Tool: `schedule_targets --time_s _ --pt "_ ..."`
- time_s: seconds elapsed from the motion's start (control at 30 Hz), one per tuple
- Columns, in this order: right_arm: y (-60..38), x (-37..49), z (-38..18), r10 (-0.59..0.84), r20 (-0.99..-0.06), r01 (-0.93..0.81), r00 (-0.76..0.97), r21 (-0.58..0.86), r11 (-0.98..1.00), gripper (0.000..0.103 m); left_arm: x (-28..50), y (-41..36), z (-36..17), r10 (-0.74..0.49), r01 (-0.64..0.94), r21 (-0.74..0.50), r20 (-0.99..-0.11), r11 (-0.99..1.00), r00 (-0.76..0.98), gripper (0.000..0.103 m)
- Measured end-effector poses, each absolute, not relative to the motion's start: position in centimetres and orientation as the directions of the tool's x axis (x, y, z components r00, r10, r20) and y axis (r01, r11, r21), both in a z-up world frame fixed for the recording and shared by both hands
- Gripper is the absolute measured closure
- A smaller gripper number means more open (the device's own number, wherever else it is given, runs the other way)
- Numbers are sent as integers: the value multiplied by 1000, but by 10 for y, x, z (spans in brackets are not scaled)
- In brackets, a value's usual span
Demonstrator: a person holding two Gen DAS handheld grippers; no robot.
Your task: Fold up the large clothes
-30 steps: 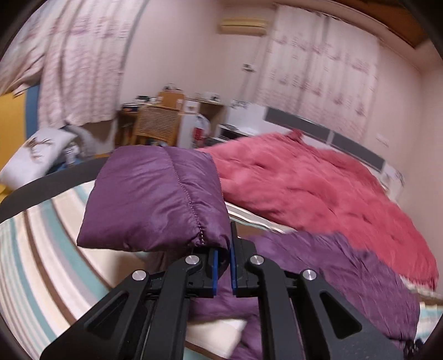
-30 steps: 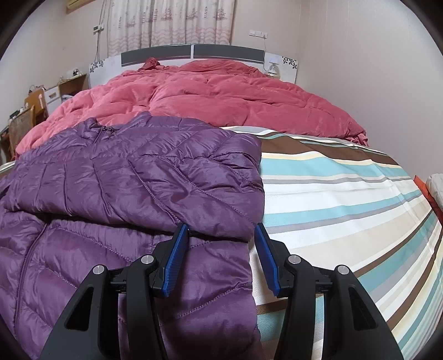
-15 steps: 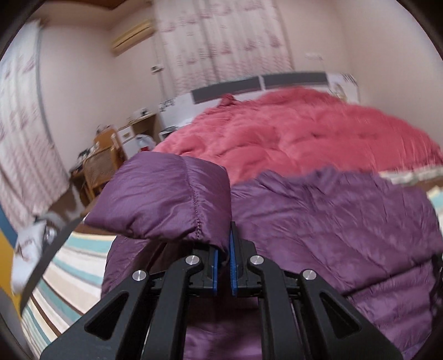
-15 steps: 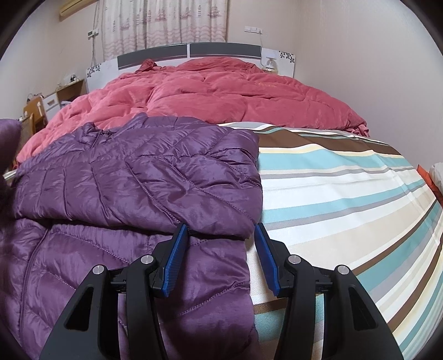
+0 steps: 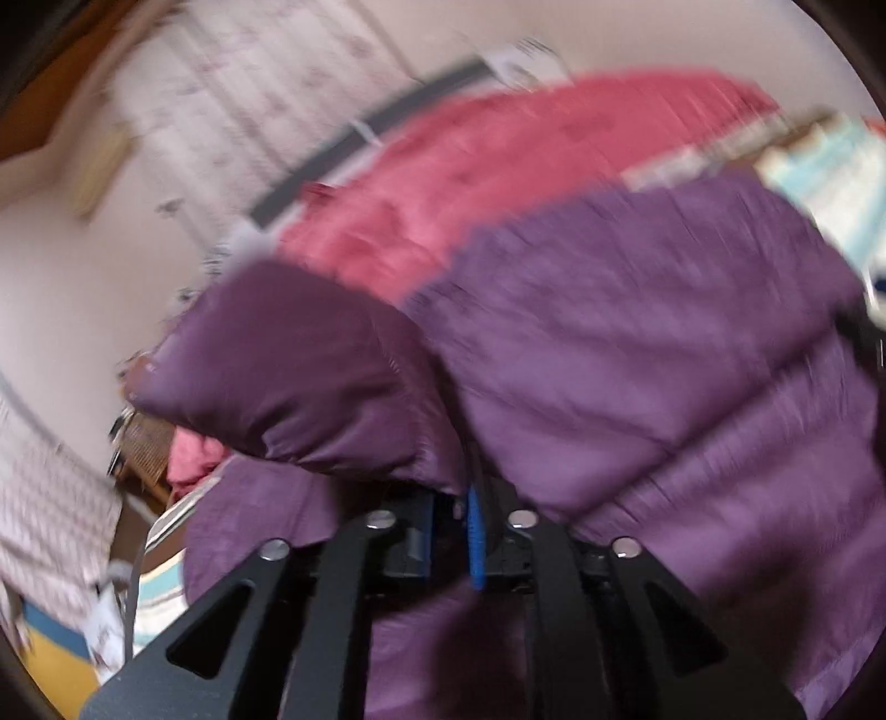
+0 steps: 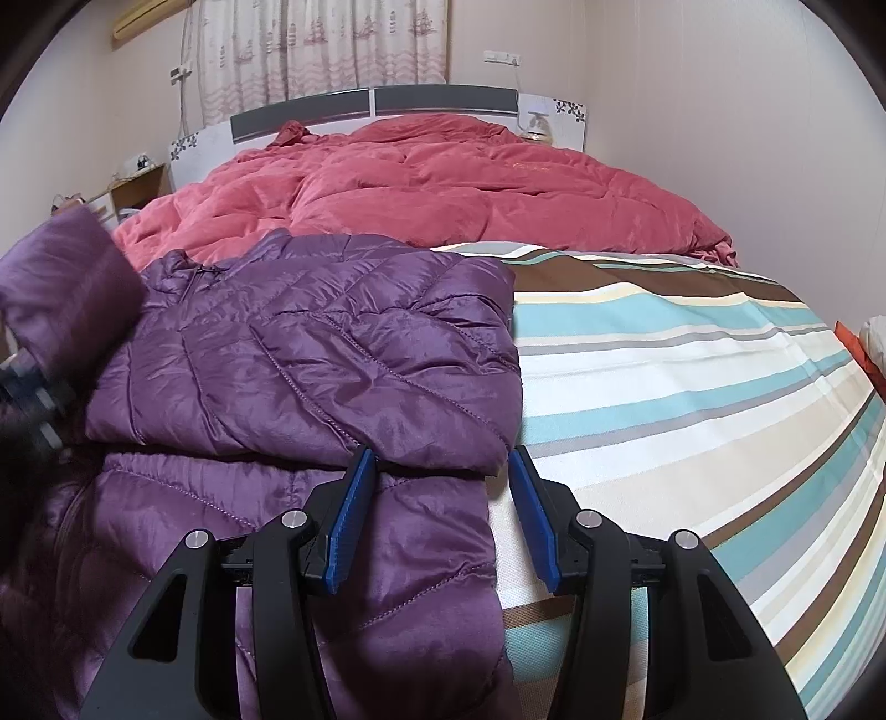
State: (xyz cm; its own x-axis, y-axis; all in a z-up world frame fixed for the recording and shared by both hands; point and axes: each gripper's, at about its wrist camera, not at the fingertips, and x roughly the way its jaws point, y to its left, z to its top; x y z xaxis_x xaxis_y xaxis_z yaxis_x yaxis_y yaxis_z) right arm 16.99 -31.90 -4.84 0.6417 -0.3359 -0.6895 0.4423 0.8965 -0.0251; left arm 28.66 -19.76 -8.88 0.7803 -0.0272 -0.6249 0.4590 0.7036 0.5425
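Observation:
A purple quilted down jacket lies on the striped bed sheet, one sleeve folded across its body. My left gripper is shut on the other sleeve's cuff and holds it raised over the jacket body; this view is blurred by motion. The raised cuff and the left gripper show at the left edge of the right wrist view. My right gripper is open and empty, hovering at the jacket's right edge just below the folded sleeve.
A crumpled red duvet covers the far half of the bed up to the headboard. Curtains hang behind. A wooden bedside table stands at the left. The bed's right edge drops off near an orange and white item.
My left gripper has swung the held cuff from the bed's left side toward and over the jacket body, tilting as it goes. My right gripper has stayed open and nearly still.

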Motion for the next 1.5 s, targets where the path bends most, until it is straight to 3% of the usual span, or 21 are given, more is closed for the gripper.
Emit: schedule_targets --time_s 0.1,0.23,0.33,0.4,0.47,0.53,0.97,1.17,1.5 --pt "-321 170 -49 -332 -692 444 641 -19 896 53 271 -202 -98 -33 479 590 -608 650 793 81" --pt "-321 171 -50 -332 -695 445 638 -19 895 53 260 -200 -94 -58 493 564 -618 662 784 80" --pt "-322 171 -50 -332 -695 445 638 -19 895 53 251 -198 -93 -93 516 543 -623 663 776 72" --pt "-322 171 -50 -331 -696 446 638 -17 895 53 243 -196 -87 -131 538 509 -632 672 763 63" --pt "-323 171 -50 -330 -697 446 637 -16 895 53 241 -192 -82 -175 561 453 -649 693 740 39" --pt "-323 171 -51 -330 -698 447 636 -16 895 53 235 -180 -75 -237 590 363 -671 722 702 32" --pt "-319 174 -52 -337 -701 438 629 -39 898 53 217 -75 -87 -238 432 75 -744 899 624 16" --pt "-313 175 -50 -346 -692 425 633 -63 903 53 220 -63 -99 -226 402 57 -751 914 620 10" --pt "-318 167 -50 -334 -699 418 633 -55 907 53 212 -50 -104 -232 368 11 -760 930 607 10"
